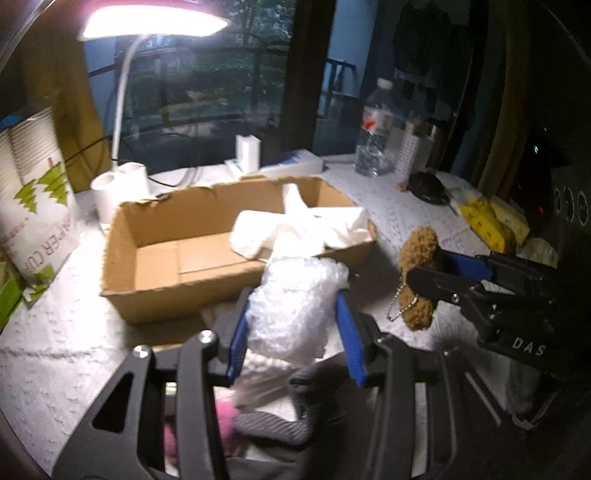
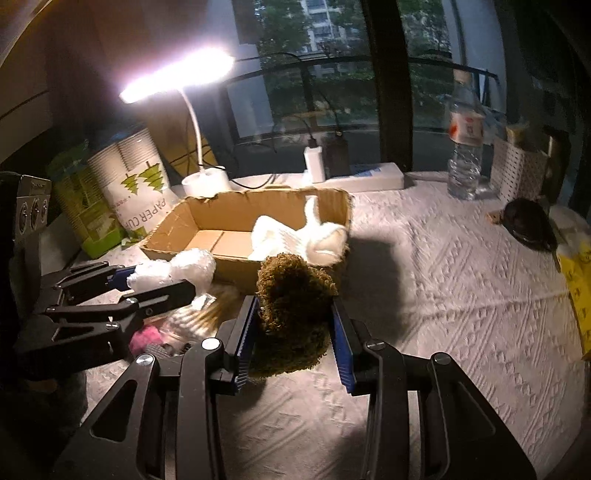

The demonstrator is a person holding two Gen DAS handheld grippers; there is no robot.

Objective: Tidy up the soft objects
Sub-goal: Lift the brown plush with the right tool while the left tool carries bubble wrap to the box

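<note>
My left gripper [image 1: 293,317] is shut on a wad of clear bubble wrap [image 1: 295,302], held just in front of the open cardboard box [image 1: 122,258]. My right gripper [image 2: 293,321] is shut on a brown fuzzy plush toy [image 2: 291,310] with a bead chain [image 1: 400,302], held above the table right of the box [image 2: 177,225]. A white cloth [image 1: 299,225] lies in the box's right end and drapes over its wall; it also shows in the right wrist view [image 2: 295,236]. A pink soft item [image 1: 225,417] and a grey fabric piece [image 1: 273,424] lie under my left gripper.
A lit desk lamp [image 1: 155,18], toilet rolls [image 1: 118,184], a paper-cup pack [image 1: 33,206], a water bottle [image 1: 375,133], a dark round object [image 1: 426,186] and yellow packets [image 1: 487,218] ring the white patterned tablecloth [image 2: 461,295].
</note>
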